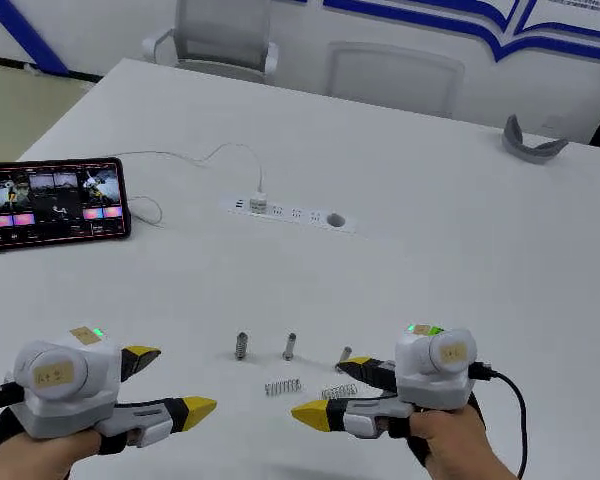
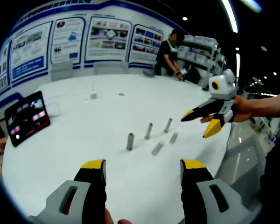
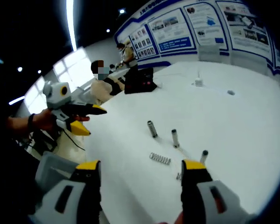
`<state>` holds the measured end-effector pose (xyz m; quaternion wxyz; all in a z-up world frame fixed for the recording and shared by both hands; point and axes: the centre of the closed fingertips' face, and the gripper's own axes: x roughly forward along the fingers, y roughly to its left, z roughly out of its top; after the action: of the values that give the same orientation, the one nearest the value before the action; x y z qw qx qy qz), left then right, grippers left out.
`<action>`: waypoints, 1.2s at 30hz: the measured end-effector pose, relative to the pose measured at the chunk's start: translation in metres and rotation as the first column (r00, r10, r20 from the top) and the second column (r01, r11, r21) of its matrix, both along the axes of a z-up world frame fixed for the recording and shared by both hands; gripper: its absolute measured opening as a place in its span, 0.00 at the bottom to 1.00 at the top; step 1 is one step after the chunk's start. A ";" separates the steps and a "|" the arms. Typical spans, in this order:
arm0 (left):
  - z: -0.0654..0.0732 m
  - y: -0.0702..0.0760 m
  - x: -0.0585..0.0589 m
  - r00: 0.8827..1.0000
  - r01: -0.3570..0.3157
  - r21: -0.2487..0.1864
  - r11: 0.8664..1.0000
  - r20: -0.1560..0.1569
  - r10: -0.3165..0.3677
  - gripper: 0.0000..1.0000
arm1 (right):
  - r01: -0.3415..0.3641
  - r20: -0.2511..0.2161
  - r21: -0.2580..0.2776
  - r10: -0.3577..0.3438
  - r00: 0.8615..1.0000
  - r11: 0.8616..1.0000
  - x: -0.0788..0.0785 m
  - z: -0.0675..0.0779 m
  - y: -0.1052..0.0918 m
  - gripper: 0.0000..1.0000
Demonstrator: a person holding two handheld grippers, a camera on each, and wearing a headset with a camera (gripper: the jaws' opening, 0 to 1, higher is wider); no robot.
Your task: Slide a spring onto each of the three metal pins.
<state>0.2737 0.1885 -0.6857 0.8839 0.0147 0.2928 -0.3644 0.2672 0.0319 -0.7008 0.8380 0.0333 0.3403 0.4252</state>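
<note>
Pins stand three in a row on the white table (image 1: 450,260), and I take the middle pin (image 1: 290,346) as my marker. Well to the left of it and nearer the person, the left gripper (image 1: 175,380) hovers over the table, its jaws spread wide with nothing between them. Just left of the middle pin stands the left pin (image 1: 241,345). It looks ribbed, as if it already wears a spring, though it is too small to be sure. Just in front of the middle pin, on the person's side, a loose spring (image 1: 283,386) lies flat. Just right of the middle pin is the right pin (image 1: 345,354), which looks bare. In front of that a second spring (image 1: 338,391) lies on the table, with the right gripper (image 1: 320,389) poised about it, jaws also wide apart and holding nothing.

I judge the step in hand to be picking up that second spring. To do it well, I would close lightly across the coil's middle so it neither squashes nor rolls away. Then I would lift it, turn it upright over a bare pin and lower it straight down. The pins look slender, so a sideways nudge might tip one, and the free gripper could steady the pin.
</note>
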 end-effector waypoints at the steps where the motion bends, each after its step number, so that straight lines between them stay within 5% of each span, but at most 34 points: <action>1: 0.000 -0.001 0.000 1.000 0.001 0.000 1.000 -0.001 -0.001 0.66 | 0.009 0.002 0.003 -0.009 1.000 1.000 -0.001 0.000 -0.002 0.72; 18: -0.010 -0.017 0.003 0.999 0.033 0.004 0.999 -0.020 -0.033 0.66 | 0.094 0.006 0.027 -0.094 0.996 0.995 -0.021 0.005 -0.032 0.75; 36: -0.022 -0.067 0.004 0.987 0.150 0.023 0.988 -0.053 -0.149 0.68 | 0.154 -0.007 0.026 -0.154 0.988 0.988 -0.035 0.010 -0.067 0.80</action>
<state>0.2774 0.1217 -0.7080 0.8460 0.0392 0.3182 -0.4261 0.2324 -0.0355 -0.6909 0.8671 0.0715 0.3332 0.3634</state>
